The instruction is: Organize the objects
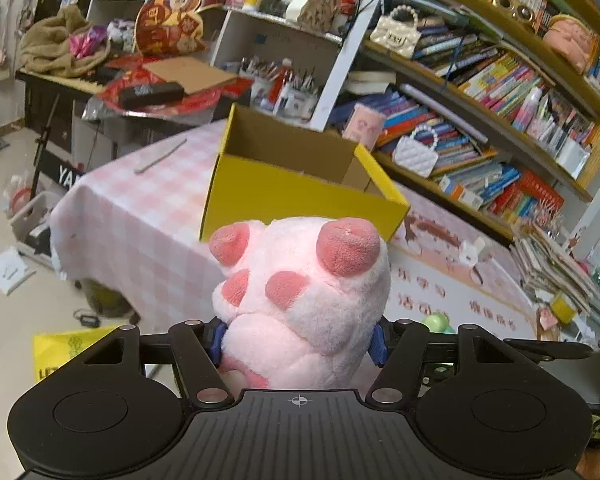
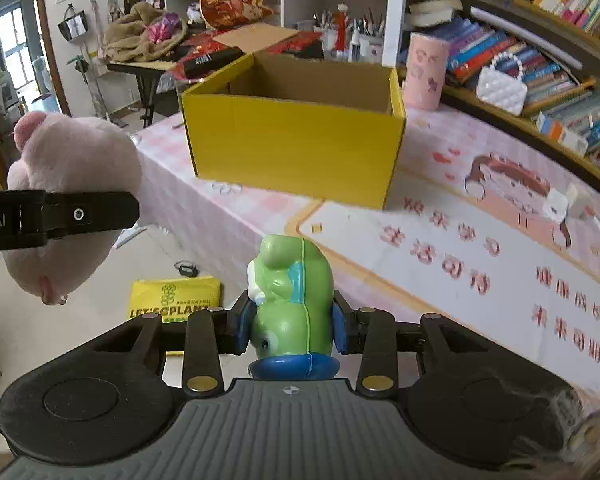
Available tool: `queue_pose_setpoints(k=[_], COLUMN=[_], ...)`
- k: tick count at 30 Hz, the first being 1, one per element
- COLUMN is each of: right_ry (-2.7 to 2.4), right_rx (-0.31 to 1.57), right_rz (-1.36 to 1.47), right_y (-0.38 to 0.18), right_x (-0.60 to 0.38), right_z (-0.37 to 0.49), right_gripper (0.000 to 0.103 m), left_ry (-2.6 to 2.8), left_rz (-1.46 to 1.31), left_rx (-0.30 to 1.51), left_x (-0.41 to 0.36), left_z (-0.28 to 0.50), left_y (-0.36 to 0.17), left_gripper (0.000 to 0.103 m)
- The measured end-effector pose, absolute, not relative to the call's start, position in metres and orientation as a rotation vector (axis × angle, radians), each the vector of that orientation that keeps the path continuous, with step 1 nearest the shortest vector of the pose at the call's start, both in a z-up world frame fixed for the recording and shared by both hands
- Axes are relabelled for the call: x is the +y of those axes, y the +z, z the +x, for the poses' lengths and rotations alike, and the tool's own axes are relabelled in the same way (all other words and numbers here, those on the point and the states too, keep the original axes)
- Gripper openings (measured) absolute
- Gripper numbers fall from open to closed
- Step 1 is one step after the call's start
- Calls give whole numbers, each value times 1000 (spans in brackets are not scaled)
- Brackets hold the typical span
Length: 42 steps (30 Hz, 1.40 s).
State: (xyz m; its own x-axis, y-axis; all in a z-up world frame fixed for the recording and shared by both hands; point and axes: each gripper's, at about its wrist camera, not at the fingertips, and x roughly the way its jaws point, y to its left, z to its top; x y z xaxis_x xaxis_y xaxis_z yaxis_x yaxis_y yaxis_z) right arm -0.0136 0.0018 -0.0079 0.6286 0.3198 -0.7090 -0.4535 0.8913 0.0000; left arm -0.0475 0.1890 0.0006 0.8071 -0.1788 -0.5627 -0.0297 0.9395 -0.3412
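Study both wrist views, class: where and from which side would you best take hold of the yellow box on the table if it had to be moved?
Probably by one wall at the rim: the yellow box stands upright and open-topped, too wide to span. Come from above, one finger inside, one outside. Both grippers are occupied: left gripper holds the pink plush paw, right gripper the green toy.

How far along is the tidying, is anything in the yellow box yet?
Nothing looks done: the part of the yellow box's inside that shows is bare cardboard. In hand: the left gripper has its jaws shut on the pink plush paw, and the right gripper grips the green toy figure. Both are held short of the box, above the table's edge. Left: probably dropping both inside.
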Motion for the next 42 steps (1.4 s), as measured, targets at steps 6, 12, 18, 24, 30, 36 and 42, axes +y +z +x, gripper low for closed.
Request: queue_pose_setpoints(k=[6,12,18,24,30,36,42], right_ry=[426,426,423,468,491,532,521], right_rx=[674,566,493,555,661,685,650], right_rz=[-166,-110,-128,-200,-234,-280,-268], right_y=[12,45,60,26,-8,-19,-11], right_x=[6,14,32,50,55,65,61], right_z=[15,77,156,211,247,259,253], right_gripper=[36,36,36,36,36,37,55], left_ry=[-92,-94,-51,10,16,31,-10], left_rz=[-351,-333,-314,-255,-199,-153,-135], left_rx=[547,450,420,512,625,684,661], left_x=[193,192,190,189,187,181,172], left_z=[-20,33,105,173,215,236,233], left_y=[21,58,72,39,6,-17,-11], left_gripper=[62,62,62,62,63,69,82])
